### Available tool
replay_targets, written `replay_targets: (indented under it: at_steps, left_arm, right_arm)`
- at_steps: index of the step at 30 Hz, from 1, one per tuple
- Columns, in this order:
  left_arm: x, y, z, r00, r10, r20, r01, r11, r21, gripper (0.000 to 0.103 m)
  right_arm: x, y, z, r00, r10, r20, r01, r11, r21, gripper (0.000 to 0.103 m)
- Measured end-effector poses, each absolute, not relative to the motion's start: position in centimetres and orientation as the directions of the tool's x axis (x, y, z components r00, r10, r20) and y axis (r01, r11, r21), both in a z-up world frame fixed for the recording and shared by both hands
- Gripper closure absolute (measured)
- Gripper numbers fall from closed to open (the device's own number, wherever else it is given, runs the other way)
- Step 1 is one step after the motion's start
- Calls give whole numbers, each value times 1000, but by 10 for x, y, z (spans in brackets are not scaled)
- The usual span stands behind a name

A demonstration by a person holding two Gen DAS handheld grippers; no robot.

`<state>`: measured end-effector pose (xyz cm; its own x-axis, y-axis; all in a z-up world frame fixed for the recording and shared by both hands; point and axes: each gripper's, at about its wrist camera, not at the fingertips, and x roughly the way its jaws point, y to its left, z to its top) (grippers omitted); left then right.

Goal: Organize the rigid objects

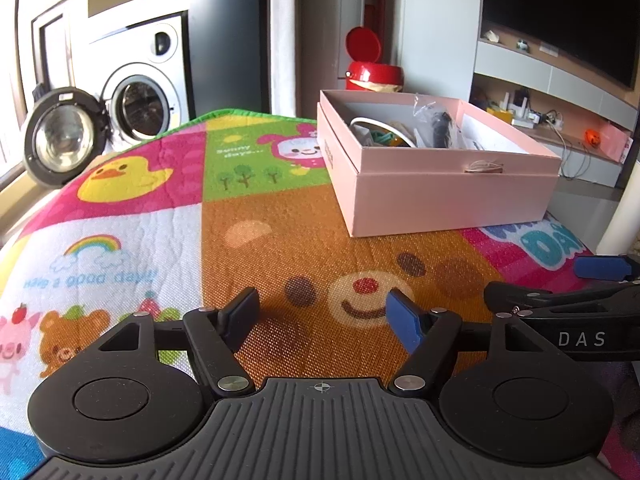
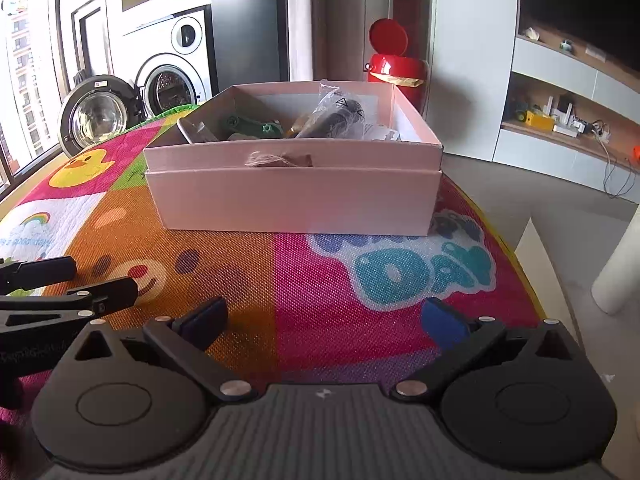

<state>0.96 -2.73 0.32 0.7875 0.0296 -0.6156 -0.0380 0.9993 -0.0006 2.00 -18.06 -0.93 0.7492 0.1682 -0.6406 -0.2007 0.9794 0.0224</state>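
We are holding our left gripper (image 1: 324, 320) and right gripper (image 2: 326, 320) low over the colorful mat (image 1: 280, 248), jaws spread wide and holding nothing. Farther ahead, the pink box (image 2: 296, 200) is sitting on the mat with small things inside. Behind it, a red bin (image 2: 394, 68) is standing.

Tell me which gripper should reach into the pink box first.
Right, probably. The right gripper faces the pink box squarely, jaws open and empty. From the left gripper, also open, the box sits off to the right.
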Motion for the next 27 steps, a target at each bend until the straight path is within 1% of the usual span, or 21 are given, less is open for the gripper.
replay_targets:
  at_steps: [7,12,27]
  left_arm:
    - [7,-27,3,789,34,-614,-44,999,-1,28]
    - [4,-30,4,786,56,-615,-56,998,19,28]
    - [-1,-32,3,788,70,-612,-70,997,25,28]
  right_arm:
    - [12,-183,-10,767,158,-623,-188,982,17,0]
    - [14,-182,-10,764,156,-626,-186,982,18,0]
    - [15,-181,-10,766,155,-624,-186,982,17,0]
